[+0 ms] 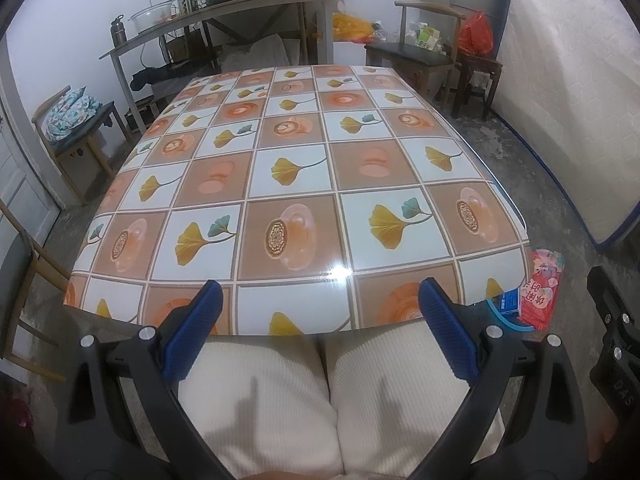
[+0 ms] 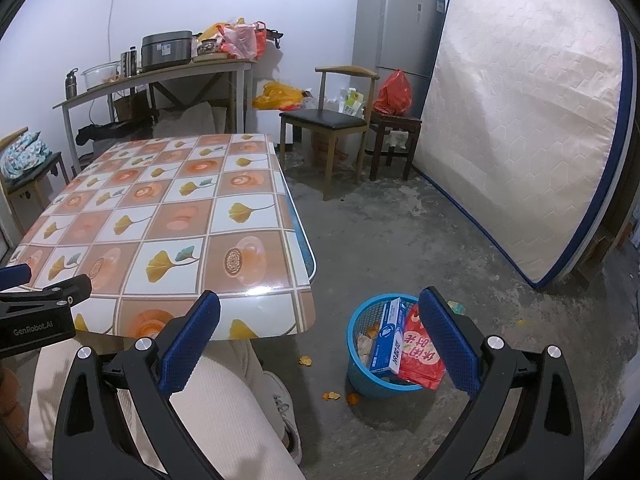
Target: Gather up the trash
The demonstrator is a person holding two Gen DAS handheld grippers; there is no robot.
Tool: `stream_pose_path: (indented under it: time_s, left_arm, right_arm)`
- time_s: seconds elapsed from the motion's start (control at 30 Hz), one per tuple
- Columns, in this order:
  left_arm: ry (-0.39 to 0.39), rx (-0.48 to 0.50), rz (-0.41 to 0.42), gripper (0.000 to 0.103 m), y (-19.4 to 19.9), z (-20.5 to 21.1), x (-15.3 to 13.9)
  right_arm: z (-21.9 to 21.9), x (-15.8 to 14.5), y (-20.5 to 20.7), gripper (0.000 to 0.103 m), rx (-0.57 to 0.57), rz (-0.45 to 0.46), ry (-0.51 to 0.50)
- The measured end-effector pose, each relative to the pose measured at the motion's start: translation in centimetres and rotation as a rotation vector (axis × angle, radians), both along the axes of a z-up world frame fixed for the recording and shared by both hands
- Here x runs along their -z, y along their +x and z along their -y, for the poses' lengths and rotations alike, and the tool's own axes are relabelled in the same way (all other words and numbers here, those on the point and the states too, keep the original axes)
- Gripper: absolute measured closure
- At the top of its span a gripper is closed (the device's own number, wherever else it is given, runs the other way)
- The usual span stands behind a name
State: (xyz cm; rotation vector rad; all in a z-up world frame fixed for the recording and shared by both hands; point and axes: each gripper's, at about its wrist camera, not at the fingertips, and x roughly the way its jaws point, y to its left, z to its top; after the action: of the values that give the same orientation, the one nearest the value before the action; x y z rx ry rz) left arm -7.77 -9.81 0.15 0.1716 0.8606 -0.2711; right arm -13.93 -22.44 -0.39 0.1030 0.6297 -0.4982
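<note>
Both the left gripper (image 1: 320, 328) and the right gripper (image 2: 320, 340) gape wide, holding nothing. At the right gripper's 1 o'clock, a blue bin (image 2: 360, 376) on the floor holds a blue-white box (image 2: 386, 338) and a red packet (image 2: 420, 356) with Chinese characters. "GenRobot.AI" marks the left gripper's body.

Before you lies a glossy patterned vinyl tablecloth (image 1: 296, 184); your ribbed cream trousers (image 1: 280, 392) look soft, the blue mesh plastic bin (image 2: 362, 380) smooth-rimmed.
</note>
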Motion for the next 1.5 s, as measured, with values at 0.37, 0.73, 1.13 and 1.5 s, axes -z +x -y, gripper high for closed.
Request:
stream_pose_path:
  time_s: [0.37,0.73,1.13,1.5]
  left_arm:
    - [-0.002,-0.002,-0.002,0.009,0.01,-0.03,0.02]
    - [-0.001,0.003,-0.003,0.009,0.09,-0.07,0.03]
    - [-0.002,0.002,-0.003,0.009,0.15,-0.16,0.01]
    - [-0.002,0.002,-0.004,0.009,0.16,-0.21,-0.01]
  right_arm:
    - [0.01,-0.02,-0.02,0.006,0.0,0.001,-0.001]
    - [-0.04,-0.15,-0.06,0.006,0.001,0.004,-0.002]
    - [-0.13,-0.12,-0.03,0.007,0.002,0.004,-0.003]
    - [-0.13,-0.29,0.0,0.006,0.001,0.003,-0.005]
